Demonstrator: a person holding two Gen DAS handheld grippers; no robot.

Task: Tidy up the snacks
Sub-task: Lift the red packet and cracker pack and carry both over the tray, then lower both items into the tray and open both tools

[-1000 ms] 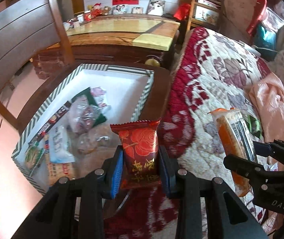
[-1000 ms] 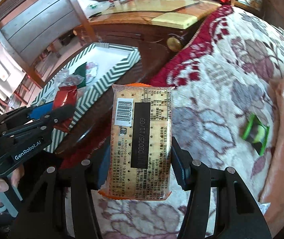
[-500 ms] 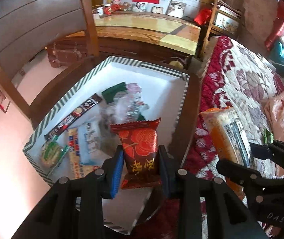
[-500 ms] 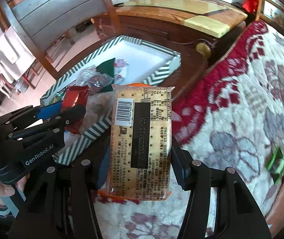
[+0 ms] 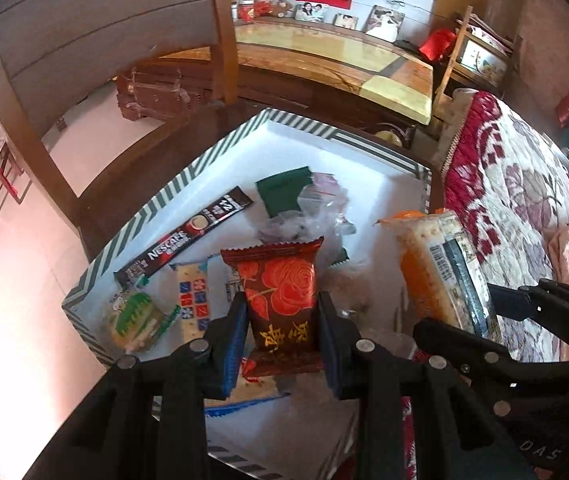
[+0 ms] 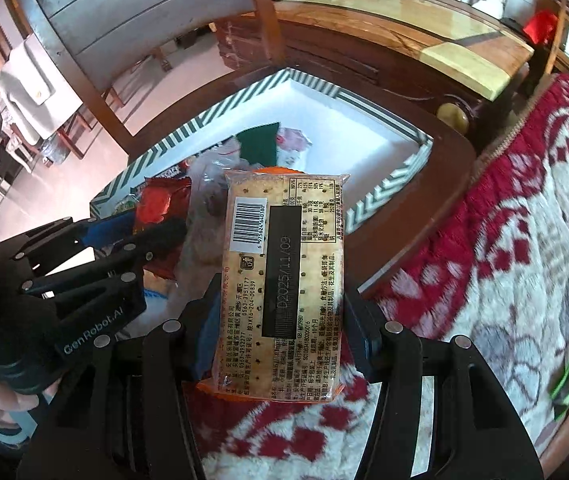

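My left gripper is shut on a red rose-print snack packet and holds it above the white box with green-striped walls. My right gripper is shut on a cracker pack with a barcode and orange back, over the box's near right edge. The cracker pack also shows at the right of the left wrist view, and the red packet at the left of the right wrist view. The box holds several snacks, among them a Nescafe stick and a dark green packet.
The box sits on a dark wooden table. A red and white floral blanket lies to the right, with a small green packet on it. A wooden chair stands behind the box, a long glossy cabinet farther back.
Both grippers have moved left from over the blanket to over the box, each keeping hold of its snack. The box now fills the middle of both views.
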